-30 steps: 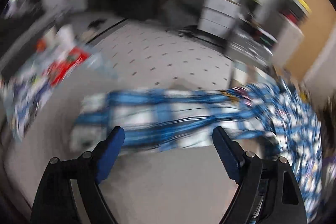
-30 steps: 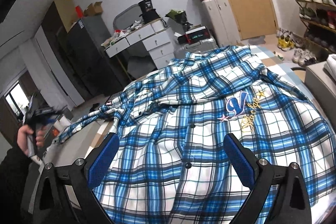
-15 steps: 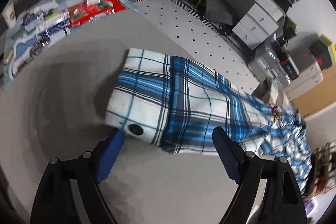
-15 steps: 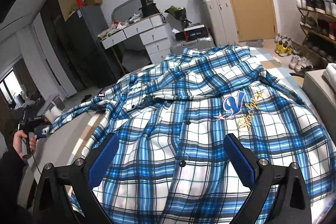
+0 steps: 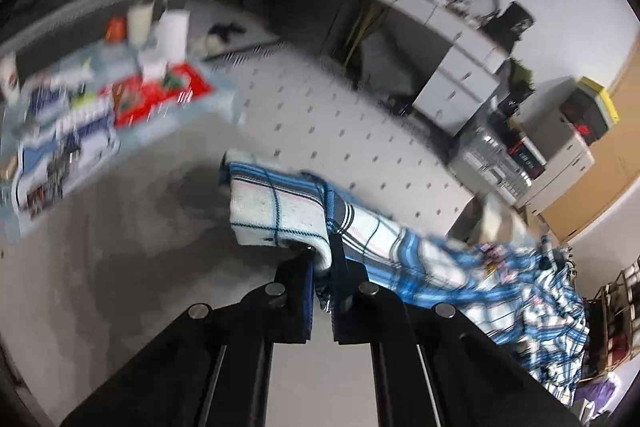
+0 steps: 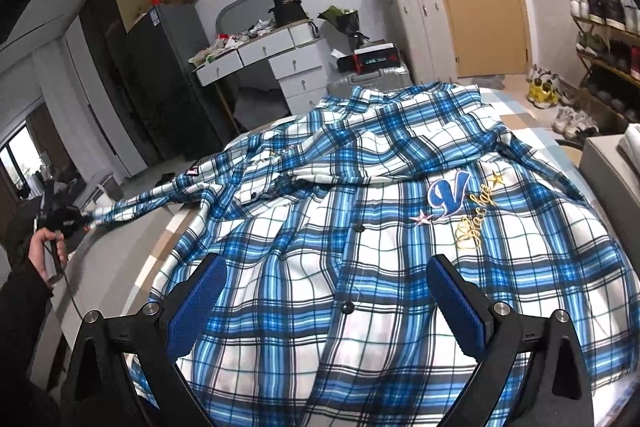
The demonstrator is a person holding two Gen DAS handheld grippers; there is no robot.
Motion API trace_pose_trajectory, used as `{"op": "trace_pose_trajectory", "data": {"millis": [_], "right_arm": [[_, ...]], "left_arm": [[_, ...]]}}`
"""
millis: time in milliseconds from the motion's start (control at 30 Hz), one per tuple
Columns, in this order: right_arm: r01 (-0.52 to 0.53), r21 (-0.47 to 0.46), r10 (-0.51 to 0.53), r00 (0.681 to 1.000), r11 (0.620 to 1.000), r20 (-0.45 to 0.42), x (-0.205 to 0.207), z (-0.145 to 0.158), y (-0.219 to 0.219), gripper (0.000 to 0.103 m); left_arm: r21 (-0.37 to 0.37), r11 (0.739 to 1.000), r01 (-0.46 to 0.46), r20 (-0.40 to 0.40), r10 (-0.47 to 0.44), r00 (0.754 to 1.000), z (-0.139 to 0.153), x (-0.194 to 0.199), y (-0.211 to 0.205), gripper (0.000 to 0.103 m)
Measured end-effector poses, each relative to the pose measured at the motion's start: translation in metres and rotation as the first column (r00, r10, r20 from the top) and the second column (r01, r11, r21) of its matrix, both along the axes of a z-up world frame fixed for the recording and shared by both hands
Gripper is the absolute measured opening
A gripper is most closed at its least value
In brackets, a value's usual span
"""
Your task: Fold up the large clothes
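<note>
Clamping the cuff [image 5: 276, 211] of the blue plaid shirt [image 6: 360, 227], the left tongs [image 5: 322, 267] have their jaws pressed together on the fabric, over a grey surface [image 5: 140, 247]. From there the sleeve [image 5: 420, 259] runs toward the shirt body. Apart and empty, the right tongs [image 6: 332, 303] hover above the buttoned shirt front, which lies spread across the bed [image 6: 516, 115].
</note>
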State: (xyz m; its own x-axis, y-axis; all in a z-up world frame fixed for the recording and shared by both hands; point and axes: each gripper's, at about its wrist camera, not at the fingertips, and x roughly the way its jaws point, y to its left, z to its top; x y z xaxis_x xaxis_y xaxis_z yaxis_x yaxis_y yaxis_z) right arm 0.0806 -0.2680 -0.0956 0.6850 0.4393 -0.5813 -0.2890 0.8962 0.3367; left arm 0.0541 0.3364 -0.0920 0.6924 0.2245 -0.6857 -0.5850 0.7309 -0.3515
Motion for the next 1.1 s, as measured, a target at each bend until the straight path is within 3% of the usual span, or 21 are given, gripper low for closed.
{"op": "trace_pose_trajectory", "data": {"millis": [133,300,433,500,600,633,700,833,900,1100], "right_arm": [[0.003,0.011,-0.003,1.000,1.000,0.003,0.001,0.001,-0.001,0.101],[-0.002,0.001,0.002,1.000,1.000,0.020,-0.002,0.004,0.001,0.101],[0.003,0.019,-0.003,1.000,1.000,0.018,-0.002,0.005,-0.003,0.101],[0.015,0.039,-0.016,1.000,0.999,0.011,-0.002,0.005,-0.008,0.101],[0.056,0.087,-0.056,0.998,0.995,-0.010,0.000,0.005,-0.022,0.101],[0.070,0.097,-0.069,0.997,0.993,-0.017,0.001,0.005,-0.027,0.101],[0.116,0.134,-0.111,0.993,0.984,-0.047,0.003,0.002,-0.040,0.101],[0.174,0.173,-0.159,0.983,0.969,-0.097,0.005,-0.002,-0.061,0.101],[0.215,0.185,-0.197,0.974,0.959,-0.109,0.005,-0.003,-0.074,0.101],[0.266,0.239,-0.241,0.962,0.934,-0.130,0.007,-0.006,-0.103,0.101]], "left_arm": [[0.125,0.990,0.062,0.099,-0.074,0.992,0.050,0.015,-0.029,0.002],[0.210,0.955,0.209,0.216,-0.253,0.943,0.116,0.043,-0.099,0.002],[0.308,0.889,0.338,0.275,-0.423,0.863,0.161,0.067,-0.187,0.002],[0.369,0.822,0.433,0.263,-0.540,0.800,0.180,0.083,-0.251,0.002],[0.346,0.748,0.567,0.242,-0.655,0.716,0.187,0.112,-0.327,0.002],[0.336,0.732,0.593,0.233,-0.675,0.700,0.185,0.120,-0.343,0.002],[0.301,0.673,0.676,0.183,-0.737,0.651,0.169,0.150,-0.399,0.002],[0.225,0.595,0.772,0.092,-0.801,0.591,0.123,0.196,-0.477,0.002],[0.180,0.547,0.817,0.052,-0.835,0.548,0.086,0.218,-0.514,0.002],[0.053,0.442,0.895,-0.091,-0.891,0.445,-0.020,0.252,-0.581,0.002]]}}
